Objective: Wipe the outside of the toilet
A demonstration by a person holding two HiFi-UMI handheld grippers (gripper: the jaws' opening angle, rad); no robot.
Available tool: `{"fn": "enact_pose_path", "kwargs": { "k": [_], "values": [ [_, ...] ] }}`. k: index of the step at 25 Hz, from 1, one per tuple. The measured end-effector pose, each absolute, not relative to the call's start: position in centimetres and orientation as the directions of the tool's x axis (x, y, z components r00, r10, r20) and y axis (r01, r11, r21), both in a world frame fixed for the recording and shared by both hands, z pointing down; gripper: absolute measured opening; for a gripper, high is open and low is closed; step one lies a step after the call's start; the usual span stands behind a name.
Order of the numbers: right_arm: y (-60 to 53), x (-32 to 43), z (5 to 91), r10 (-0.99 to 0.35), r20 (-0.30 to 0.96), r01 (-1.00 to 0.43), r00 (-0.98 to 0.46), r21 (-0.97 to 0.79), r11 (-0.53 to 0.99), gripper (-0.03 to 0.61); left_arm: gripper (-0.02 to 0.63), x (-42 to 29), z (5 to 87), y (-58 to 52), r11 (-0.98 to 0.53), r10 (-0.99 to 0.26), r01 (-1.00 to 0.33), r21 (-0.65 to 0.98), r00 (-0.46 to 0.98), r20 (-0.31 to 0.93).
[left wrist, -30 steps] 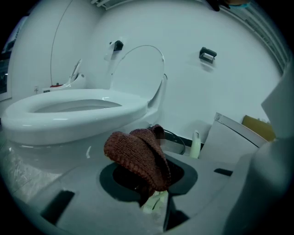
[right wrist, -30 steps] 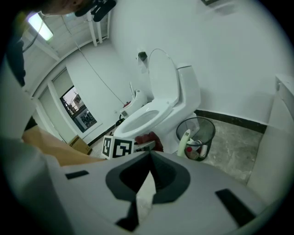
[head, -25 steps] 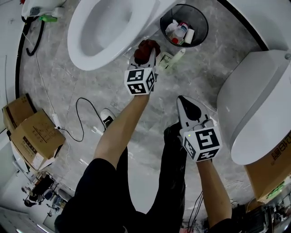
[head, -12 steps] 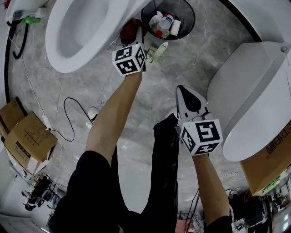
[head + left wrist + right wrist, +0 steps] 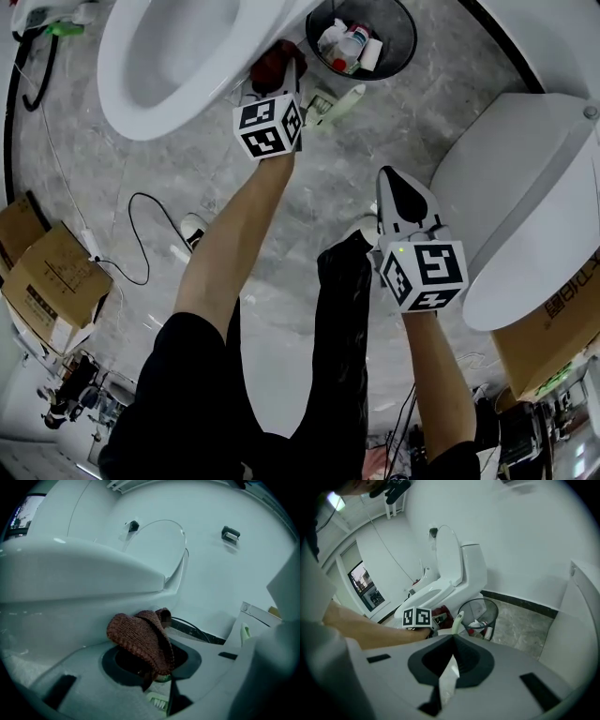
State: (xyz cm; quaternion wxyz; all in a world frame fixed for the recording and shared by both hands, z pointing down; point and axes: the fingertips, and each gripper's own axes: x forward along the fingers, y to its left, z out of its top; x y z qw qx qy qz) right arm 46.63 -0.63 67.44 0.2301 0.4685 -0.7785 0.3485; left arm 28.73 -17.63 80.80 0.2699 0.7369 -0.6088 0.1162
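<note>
The white toilet [image 5: 169,56] fills the top left of the head view, its seat raised. My left gripper [image 5: 281,82] is shut on a red-brown knitted cloth [image 5: 274,62], which rests against the bowl's outer side just under the rim. In the left gripper view the cloth [image 5: 140,639] bunches over the jaws right below the bowl's overhang [image 5: 79,573]. My right gripper [image 5: 391,180] hangs over the floor, well away from the toilet, jaws together with nothing clearly held. It looks toward the toilet [image 5: 454,573].
A black wire bin [image 5: 361,37] with rubbish stands right of the bowl, and a pale green-handled brush [image 5: 337,101] beside it. A second white fixture [image 5: 525,197] is at the right. Cardboard boxes [image 5: 47,281] and a cable [image 5: 141,234] lie left; another box [image 5: 553,347] right.
My left gripper has carried the cloth from the floor side up against the bowl's side, then stayed there. The right gripper has barely moved.
</note>
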Motion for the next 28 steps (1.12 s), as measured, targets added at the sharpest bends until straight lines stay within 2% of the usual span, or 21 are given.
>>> {"fn": "enact_pose_path", "kwargs": {
  "k": [8,28],
  "values": [
    [0.0,43.0,67.0,-0.549,0.683,-0.873,-0.482,-0.315,0.373,0.002,0.106,26.1,81.1,-14.7,-0.135,-0.817,-0.960,0.245,0.247,0.521],
    [3.1,31.3,67.9,-0.491,0.687,-0.835,-0.536,-0.343,0.431,0.002,0.106,17.1,80.9,-7.3,-0.337,-0.761,-0.933,0.128,0.350,0.546]
  ]
}}
